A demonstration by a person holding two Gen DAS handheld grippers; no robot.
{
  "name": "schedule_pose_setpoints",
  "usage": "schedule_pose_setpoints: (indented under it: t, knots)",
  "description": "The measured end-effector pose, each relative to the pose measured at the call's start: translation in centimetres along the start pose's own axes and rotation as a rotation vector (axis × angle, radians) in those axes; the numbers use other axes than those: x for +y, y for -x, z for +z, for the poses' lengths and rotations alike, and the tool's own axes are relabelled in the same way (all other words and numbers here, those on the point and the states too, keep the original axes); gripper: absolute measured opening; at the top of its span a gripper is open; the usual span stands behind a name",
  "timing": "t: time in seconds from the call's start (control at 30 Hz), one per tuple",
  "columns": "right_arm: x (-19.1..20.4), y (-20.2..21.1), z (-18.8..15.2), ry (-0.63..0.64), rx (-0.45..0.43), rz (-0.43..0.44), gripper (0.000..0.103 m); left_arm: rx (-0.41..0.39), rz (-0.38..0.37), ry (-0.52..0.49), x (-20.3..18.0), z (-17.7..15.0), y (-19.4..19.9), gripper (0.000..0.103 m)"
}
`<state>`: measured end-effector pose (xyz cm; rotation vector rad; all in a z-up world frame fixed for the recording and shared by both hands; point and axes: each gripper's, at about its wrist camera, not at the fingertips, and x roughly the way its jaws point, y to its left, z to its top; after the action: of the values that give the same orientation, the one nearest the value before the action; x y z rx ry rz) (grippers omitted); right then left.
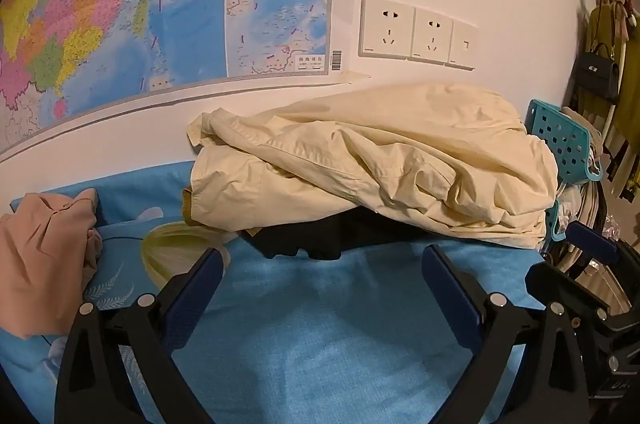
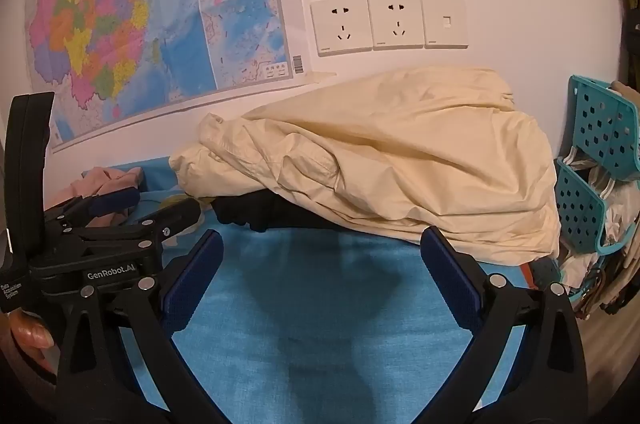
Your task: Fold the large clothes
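Observation:
A crumpled cream garment (image 1: pixel 372 163) (image 2: pixel 384 159) lies heaped on the blue bed sheet (image 1: pixel 320 336) (image 2: pixel 312 324) against the wall, on top of a dark garment (image 1: pixel 316 236) (image 2: pixel 260 209). My left gripper (image 1: pixel 322 264) is open, short of the heap, with only sheet between its blue pads. My right gripper (image 2: pixel 322 248) is open too, its right fingertip close to the cream heap's lower edge. The left gripper (image 2: pixel 144 203) shows at the left of the right wrist view, and the right gripper (image 1: pixel 576 264) at the right edge of the left wrist view.
A pink garment (image 1: pixel 44 256) (image 2: pixel 108 183) lies at the left on the sheet. A pale yellow-green item (image 1: pixel 176 248) sits beside the dark garment. A teal perforated rack (image 1: pixel 564 139) (image 2: pixel 600 159) with hangers stands right of the heap. A map and wall sockets (image 2: pixel 388 23) are behind.

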<state>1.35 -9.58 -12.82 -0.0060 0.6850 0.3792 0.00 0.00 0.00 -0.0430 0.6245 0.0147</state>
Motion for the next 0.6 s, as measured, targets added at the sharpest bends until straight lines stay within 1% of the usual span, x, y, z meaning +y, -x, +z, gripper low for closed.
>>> schedule_pose_setpoints:
  t: [0.6]
  knots:
    - [0.04,-0.19,-0.34,-0.001,0.004,0.007,0.097,-0.005,-0.002,-0.003,0.13,-0.28,0.2,0.096]
